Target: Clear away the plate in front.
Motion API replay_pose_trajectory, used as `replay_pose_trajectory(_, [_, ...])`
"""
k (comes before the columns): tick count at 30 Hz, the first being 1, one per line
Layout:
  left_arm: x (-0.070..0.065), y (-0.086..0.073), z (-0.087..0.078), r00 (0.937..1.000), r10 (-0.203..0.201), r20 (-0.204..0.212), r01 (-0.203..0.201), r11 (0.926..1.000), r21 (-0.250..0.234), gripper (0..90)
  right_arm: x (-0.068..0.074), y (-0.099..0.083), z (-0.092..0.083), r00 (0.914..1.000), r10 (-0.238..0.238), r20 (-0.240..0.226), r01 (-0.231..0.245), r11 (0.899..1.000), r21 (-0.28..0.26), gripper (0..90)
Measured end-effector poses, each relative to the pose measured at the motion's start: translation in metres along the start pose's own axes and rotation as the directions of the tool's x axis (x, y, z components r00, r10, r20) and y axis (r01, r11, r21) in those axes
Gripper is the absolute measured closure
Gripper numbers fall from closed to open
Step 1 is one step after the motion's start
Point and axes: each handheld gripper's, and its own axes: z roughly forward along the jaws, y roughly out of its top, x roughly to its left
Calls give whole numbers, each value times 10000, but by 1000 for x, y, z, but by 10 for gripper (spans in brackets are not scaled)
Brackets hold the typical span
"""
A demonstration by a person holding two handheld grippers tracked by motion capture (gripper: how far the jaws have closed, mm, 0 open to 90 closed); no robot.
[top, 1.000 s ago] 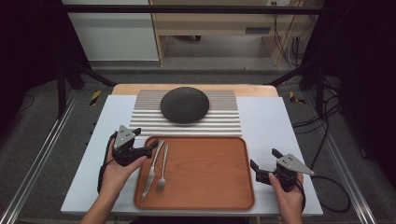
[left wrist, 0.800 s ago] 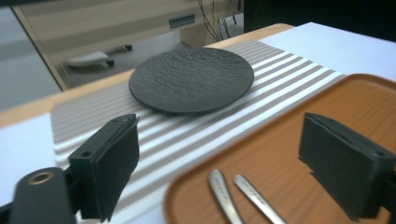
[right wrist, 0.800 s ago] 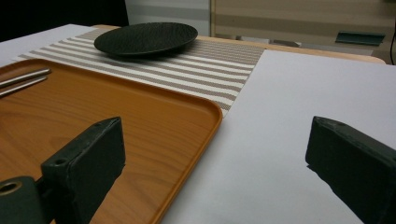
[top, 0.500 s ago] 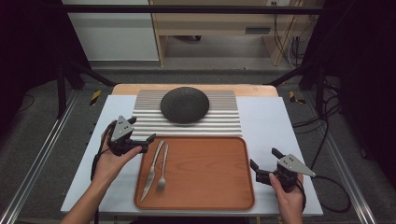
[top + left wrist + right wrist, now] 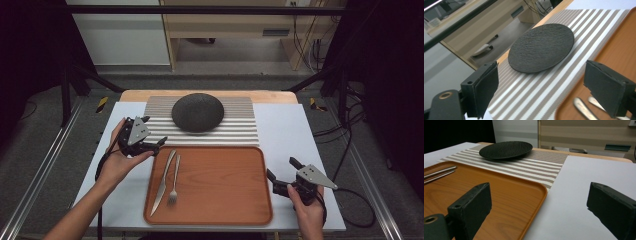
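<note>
High view: left gripper (image 5: 159, 143) is hovering at the tray's (image 5: 220, 217) far left corner, jaws spread, having just been narrowing (nothing between them). Right gripper (image 5: 272, 180) is waiting spread. Reaching for the plate (image 5: 197, 112), it could be clipping the knife (image 5: 163, 181).

The table holds one dark round plate (image 5: 197, 112), one striped placemat (image 5: 240, 131), and one wooden tray (image 5: 220, 185). On the tray lie two pieces of cutlery: one knife (image 5: 163, 182) and one fork (image 5: 174, 183). Two hand-held grippers are present, the left gripper (image 5: 156, 143) and the right gripper (image 5: 281, 174).
</note>
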Motion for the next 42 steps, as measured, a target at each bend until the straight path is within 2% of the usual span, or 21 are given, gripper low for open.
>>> replay_pose_trajectory(6, [10, 9, 9, 9967, 788, 175, -790, 9968, 129, 122, 1, 0, 7, 10000, 67, -57, -66, 9999, 132, 52])
replay_pose_trajectory(10, [15, 12, 18, 9934, 1114, 286, -1117, 9937, 92, 111, 1, -1, 11, 10000, -2, -49, 3, 9996, 287, 50])
replay_pose_trajectory(14, [18, 15, 27, 9847, 1736, 145, -1737, 9848, 72, 111, 1, 0, 13, 9999, -102, -12, 102, 9995, 302, 51])
replay_pose_trajectory(18, [17, 13, 39, 9796, 2010, 56, -2010, 9796, 38, 125, 6, -2, 12, 9996, -284, -26, 285, 9985, 472, 50])
replay_pose_trajectory(20, [17, 8, 48, 9741, 2259, -95, -2256, 9739, 256, 126, 8, -3, 11, 9993, -378, -72, 382, 9978, 543, 49])
replay_pose_trajectory(23, [17, 2, 59, 9701, 2419, -194, -2405, 9691, 542, 127, 10, -4, 10, 9989, -454, -84, 457, 9974, 553, 47])
replay_pose_trajectory(27, [17, 4, 60, 9662, 2565, -255, -2550, 9656, 509, 132, 9, -3, 10, 9993, -374, -51, 376, 9980, 510, 48])
replay_pose_trajectory(30, [16, 12, 58, 9566, 2899, -287, -2882, 9562, 516, 132, 7, -3, 10, 9994, -347, -29, 348, 9982, 483, 48])
replay_pose_trajectory(31, [16, 16, 56, 9574, 2874, -283, -2860, 9572, 451, 132, 6, -3, 9, 9994, -331, -24, 332, 9983, 480, 48])
replay_pose_trajectory(32, [17, 20, 55, 9551, 2943, -344, -2929, 9553, 411, 132, 6, -3, 9, 9994, -331, -31, 332, 9983, 481, 48])
replay_pose_trajectory(36, [20, 35, 56, 9384, 3422, -476, -3407, 9394, 374, 131, 7, -2, 9, 9995, -318, -63, 321, 9983, 479, 47])
replay_pose_trajectory(38, [21, 41, 60, 9263, 3732, -510, -3711, 9274, 470, 132, 7, -2, 9, 9994, -332, -61, 335, 9985, 444, 47])
replay_pose_trajectory(42, [23, 44, 72, 9175, 3950, -475, -3926, 9182, 523, 134, 8, -1, 8, 9994, -336, -60, 338, 9986, 403, 48])
